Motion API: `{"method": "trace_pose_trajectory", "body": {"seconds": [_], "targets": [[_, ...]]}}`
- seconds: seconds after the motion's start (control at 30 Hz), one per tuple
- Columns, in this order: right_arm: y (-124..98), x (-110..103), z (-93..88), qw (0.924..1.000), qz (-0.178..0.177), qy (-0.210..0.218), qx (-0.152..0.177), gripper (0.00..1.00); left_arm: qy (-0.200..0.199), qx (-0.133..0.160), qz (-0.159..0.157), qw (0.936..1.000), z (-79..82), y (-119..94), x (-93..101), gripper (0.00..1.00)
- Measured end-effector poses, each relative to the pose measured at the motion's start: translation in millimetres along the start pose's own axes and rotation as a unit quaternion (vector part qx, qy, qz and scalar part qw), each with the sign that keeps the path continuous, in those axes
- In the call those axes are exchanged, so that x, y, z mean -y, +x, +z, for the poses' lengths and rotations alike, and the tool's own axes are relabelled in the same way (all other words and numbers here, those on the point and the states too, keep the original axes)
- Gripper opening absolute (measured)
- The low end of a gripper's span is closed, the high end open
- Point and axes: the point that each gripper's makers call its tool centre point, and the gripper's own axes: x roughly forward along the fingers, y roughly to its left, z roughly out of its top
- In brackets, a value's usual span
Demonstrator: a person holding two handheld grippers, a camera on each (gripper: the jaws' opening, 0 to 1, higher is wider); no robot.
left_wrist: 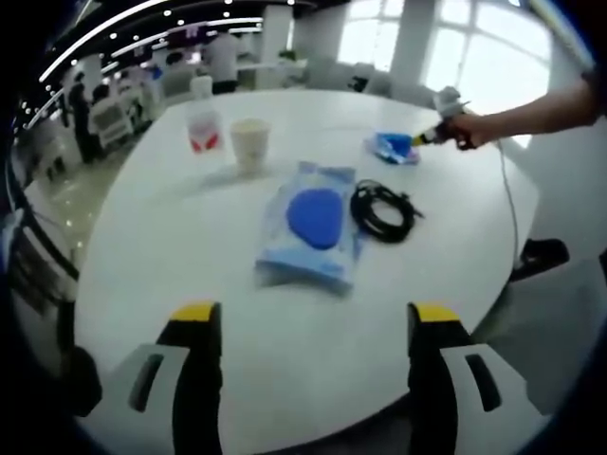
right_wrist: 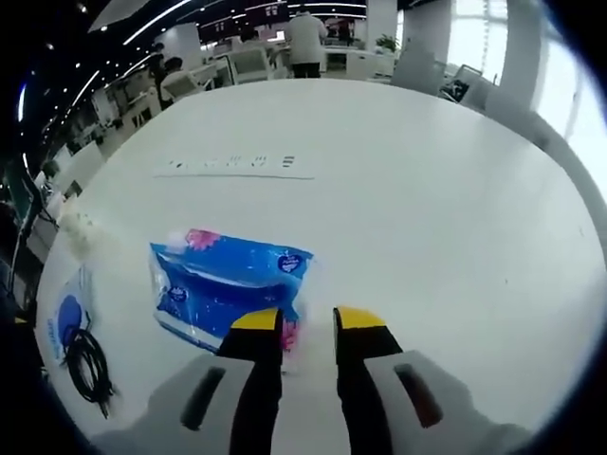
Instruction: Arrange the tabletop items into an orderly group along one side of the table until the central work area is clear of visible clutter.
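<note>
On the round white table [left_wrist: 190, 275] lie a light-blue wipes pack with a blue oval lid [left_wrist: 313, 223] and a coiled black cable [left_wrist: 382, 209] beside it. Further back stand a paper cup [left_wrist: 250, 144] and a clear container with a red label [left_wrist: 203, 128]. My left gripper [left_wrist: 315, 318] hangs open over the near table edge with nothing between its jaws. At the far right of the table my right gripper [left_wrist: 429, 139] meets a blue tissue pack [left_wrist: 392, 147]. In the right gripper view my right gripper [right_wrist: 307, 322] is shut on the near corner of that tissue pack [right_wrist: 228, 280].
A person's arm [left_wrist: 531, 114] reaches in from the right. The wipes pack [right_wrist: 68, 318] and cable [right_wrist: 87, 365] sit at the left edge of the right gripper view. A grey cover strip [right_wrist: 237, 166] runs across the table's middle. Desks and people stand in the room behind.
</note>
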Motion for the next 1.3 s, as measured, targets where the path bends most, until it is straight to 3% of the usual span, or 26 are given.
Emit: {"method": "trace_pose_trajectory", "body": {"seconds": [0.63, 0.97, 1.3], "targets": [[-18, -16, 4.2, 0.9996, 0.023, -0.009, 0.015, 0.38, -0.001, 0.007, -0.001, 1.0, 3.9, -2, 0.0, 0.77], [-39, -33, 2.8, 0.9983, 0.05, 0.005, 0.031, 0.5, 0.0, 0.012, -0.002, 0.9999, 7.3, -3, 1.6, 0.79], [-58, -47, 6.3, 0.9962, 0.071, -0.024, 0.045, 0.57, 0.008, 0.01, -0.006, 0.9999, 8.3, -3, 5.9, 0.8]]}}
